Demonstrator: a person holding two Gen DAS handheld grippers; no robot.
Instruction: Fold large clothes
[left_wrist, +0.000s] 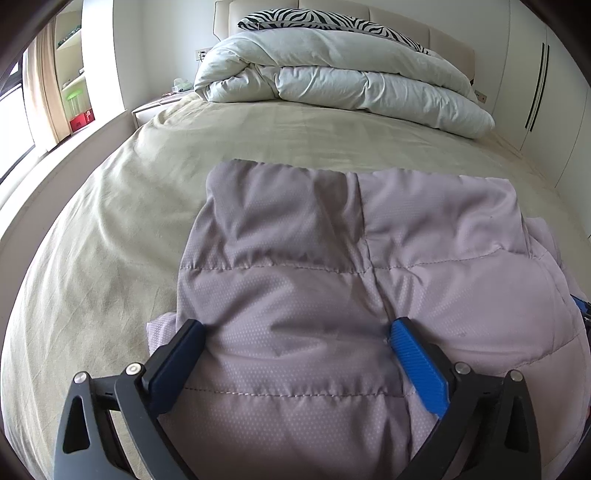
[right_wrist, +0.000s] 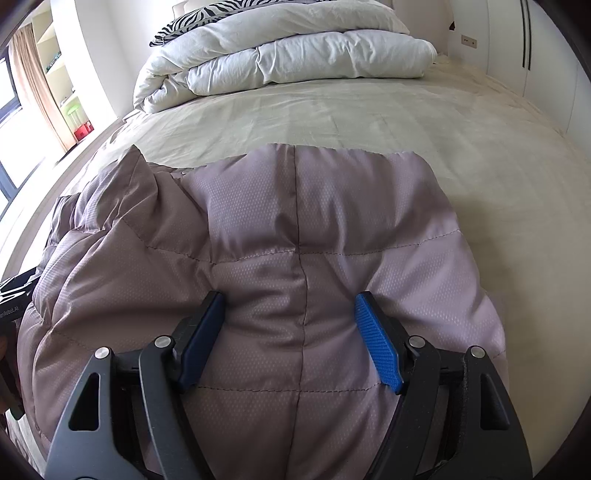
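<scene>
This is a bedroom in a home. A wide bed (left_wrist: 258, 147) with a beige sheet fills the view, a bundled white duvet (left_wrist: 332, 81) and a zebra-print pillow (left_wrist: 314, 18) piled against its padded headboard (left_wrist: 406, 26). A nightstand (left_wrist: 151, 107), open shelves (left_wrist: 74, 74) and a curtained window (left_wrist: 37, 81) stand at one side, white wardrobe doors (left_wrist: 535, 92) opposite.

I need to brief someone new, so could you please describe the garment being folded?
Start at the big bed with the white duvet heaped at its head. Nearer the foot lies a quilted jacket, the only mauve, stitched, puffy thing on the beige sheet.
</scene>
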